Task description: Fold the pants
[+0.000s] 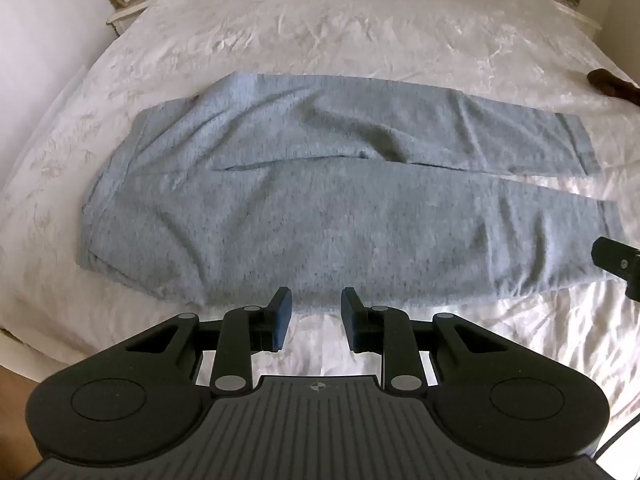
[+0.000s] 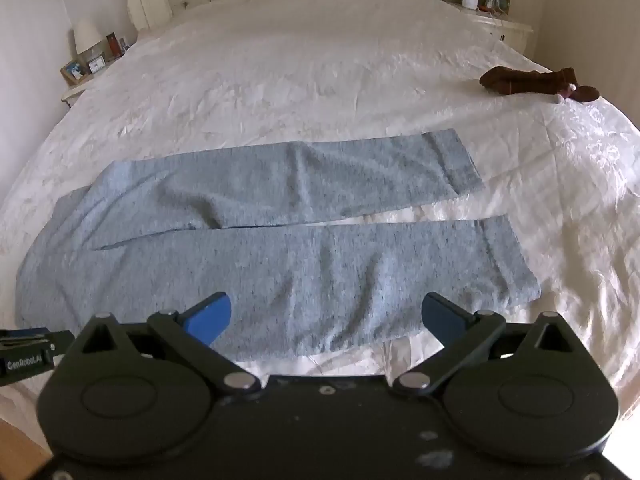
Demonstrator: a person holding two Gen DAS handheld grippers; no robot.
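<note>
Lying flat across the bed (image 2: 320, 60), the grey pants (image 2: 280, 264) show both legs spread side by side: no fold is made yet. Your left gripper (image 1: 316, 312) is narrowly parted and empty; your right gripper (image 2: 326, 312) gapes wide, empty, above the near leg.

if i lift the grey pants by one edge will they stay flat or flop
The grey pants will probably flop: the knit already lies in soft wrinkles. Lifted at one edge, the legs would likely drape and trail. On the smooth white bedspread they may slide rather than bunch.
</note>
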